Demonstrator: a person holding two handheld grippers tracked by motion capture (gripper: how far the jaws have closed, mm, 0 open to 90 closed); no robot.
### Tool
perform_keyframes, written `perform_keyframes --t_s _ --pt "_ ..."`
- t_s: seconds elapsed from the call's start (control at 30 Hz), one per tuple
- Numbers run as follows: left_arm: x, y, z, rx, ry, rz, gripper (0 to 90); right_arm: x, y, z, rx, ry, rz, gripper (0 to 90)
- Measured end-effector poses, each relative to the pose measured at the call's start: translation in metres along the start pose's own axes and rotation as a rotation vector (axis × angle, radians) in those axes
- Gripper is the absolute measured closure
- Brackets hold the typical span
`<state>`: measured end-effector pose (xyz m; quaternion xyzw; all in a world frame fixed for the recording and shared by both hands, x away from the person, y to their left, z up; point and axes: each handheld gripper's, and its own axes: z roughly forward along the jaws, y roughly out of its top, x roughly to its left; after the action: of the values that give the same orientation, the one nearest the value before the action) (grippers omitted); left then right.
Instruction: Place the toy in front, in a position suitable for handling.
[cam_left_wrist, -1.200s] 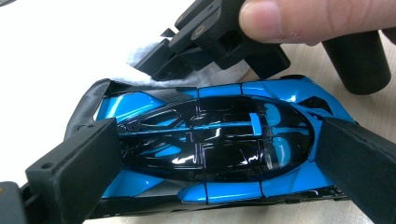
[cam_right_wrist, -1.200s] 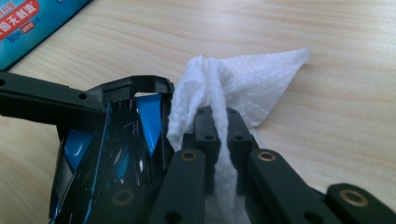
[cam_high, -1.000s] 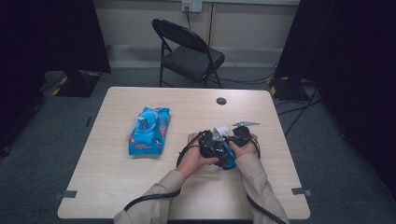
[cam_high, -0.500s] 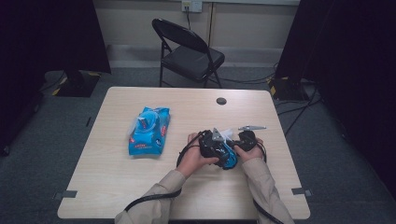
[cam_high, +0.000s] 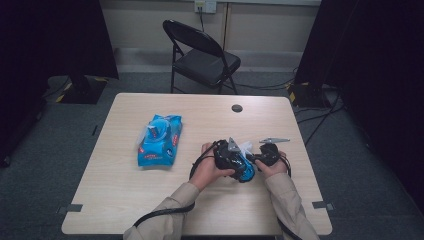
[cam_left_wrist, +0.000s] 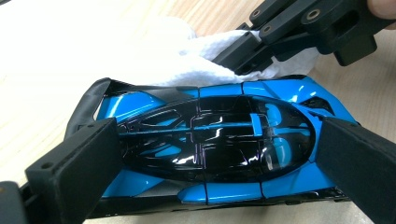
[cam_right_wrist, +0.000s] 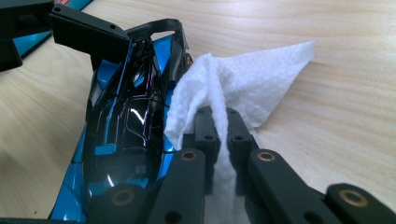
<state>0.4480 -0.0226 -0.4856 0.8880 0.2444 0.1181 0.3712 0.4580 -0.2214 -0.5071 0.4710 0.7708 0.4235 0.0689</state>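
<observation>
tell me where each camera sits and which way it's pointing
High view: above the person's side, looking forward and down on the table, wipes pack and chair; both forearms and hands show.
Left gripper view: rides the left hand-held gripper, looking along its jaws clamped on the blue toy car.
Right gripper view: rides the right hand-held gripper, its jaws pinching a white wipe.
Shared: both gripper views show car, wipe and the other gripper.

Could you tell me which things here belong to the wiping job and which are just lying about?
In the job:
- blue toy car, clamped by the left gripper
- white wipe, pinched in the right gripper, beside the car

Lying about:
- blue wipes packet
- folding chair
</observation>
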Motion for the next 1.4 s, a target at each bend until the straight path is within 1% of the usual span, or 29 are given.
perform_keyframes --t_s 0.07,0.27,0.33,0.43,0.57,0.73,0.9,1.1,1.2,1.4 --pt "-0.001 0.000 0.000 0.004 -0.003 0.001 0.0 -0.001 -0.002 -0.001 -0.002 0.005 0.004 87.8" --pt "-0.001 0.001 0.000 0.006 -0.004 0.003 0.0 -0.002 -0.005 -0.006 0.003 0.005 -0.009 87.7" --pt "-0.001 0.000 0.000 0.005 -0.005 0.003 0.0 -0.003 -0.006 -0.008 0.003 0.010 -0.002 87.7" --pt "-0.001 0.001 0.000 0.006 -0.004 0.002 0.0 -0.003 -0.009 -0.012 0.004 0.011 -0.007 87.7" --pt "-0.001 0.001 0.000 0.015 -0.003 0.007 0.0 -0.003 -0.015 -0.017 -0.006 0.009 -0.006 87.7" --pt "-0.002 0.002 0.000 0.014 -0.005 0.007 0.0 -0.003 -0.021 -0.022 -0.019 0.011 0.003 87.7" --pt "-0.002 0.002 0.000 0.012 -0.005 0.005 0.0 -0.004 -0.027 -0.028 -0.025 0.013 0.001 87.7" --pt "-0.002 0.002 0.000 0.017 -0.009 0.010 0.0 -0.004 -0.032 -0.034 -0.026 0.013 -0.004 87.7" --pt "-0.003 0.003 0.000 0.021 -0.009 0.013 0.0 -0.004 -0.034 -0.037 -0.024 0.017 0.007 87.7" --pt "-0.003 0.003 0.000 0.026 -0.010 0.011 0.0 -0.004 -0.040 -0.044 -0.020 0.014 -0.003 87.7"
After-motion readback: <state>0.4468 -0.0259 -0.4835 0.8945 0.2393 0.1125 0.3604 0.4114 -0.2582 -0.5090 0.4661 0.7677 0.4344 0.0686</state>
